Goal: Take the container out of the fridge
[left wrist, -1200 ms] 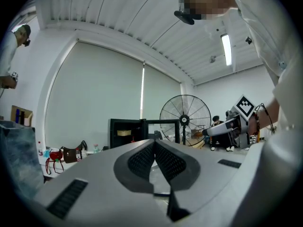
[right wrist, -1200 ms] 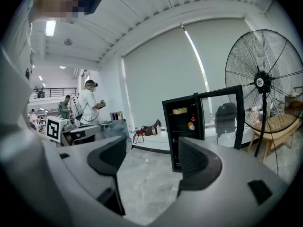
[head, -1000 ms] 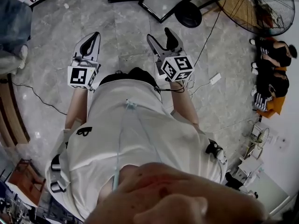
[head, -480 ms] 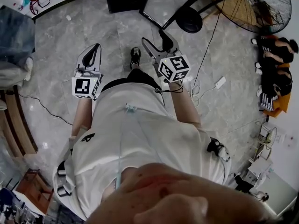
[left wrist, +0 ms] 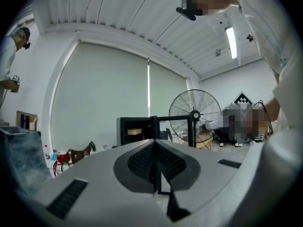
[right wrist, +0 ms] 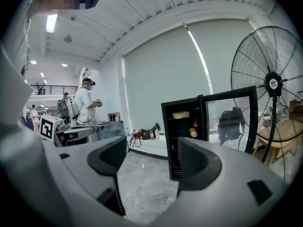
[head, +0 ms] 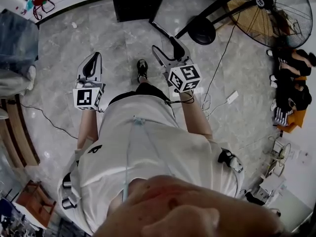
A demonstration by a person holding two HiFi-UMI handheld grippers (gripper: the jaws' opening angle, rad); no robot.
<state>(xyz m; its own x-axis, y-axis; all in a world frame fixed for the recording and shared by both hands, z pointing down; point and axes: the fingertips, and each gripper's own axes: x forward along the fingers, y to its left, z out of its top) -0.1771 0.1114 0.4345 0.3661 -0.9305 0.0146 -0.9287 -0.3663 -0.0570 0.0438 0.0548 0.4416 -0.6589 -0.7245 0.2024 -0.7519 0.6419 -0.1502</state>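
A black fridge [right wrist: 182, 143] stands on the floor ahead with its glass door [right wrist: 232, 122] swung open to the right. A flat tan container [right wrist: 181, 115] lies on its top shelf, and small red and orange items [right wrist: 193, 130] sit just below. In the head view the fridge [head: 138, 1] is at the top edge, beyond both grippers. My left gripper [head: 93, 58] is held out at the left with its jaws pressed together and nothing between them. My right gripper [head: 166, 44] points at the fridge, open and empty. The left gripper view also shows the fridge [left wrist: 124, 132] and the container [left wrist: 134, 131] far off.
A large standing fan [head: 266, 6] is right of the fridge, its base [head: 201, 29] near the door. A cable and power strip [head: 229, 96] lie on the marble floor. People sit at the right [head: 291, 78], and another person stands at the left [right wrist: 85, 105]. Bags lie along the wall [right wrist: 142, 135].
The person has stepped forward: the fridge and fan have come further into the head view and a shoe shows between the grippers. Both grippers keep their states.
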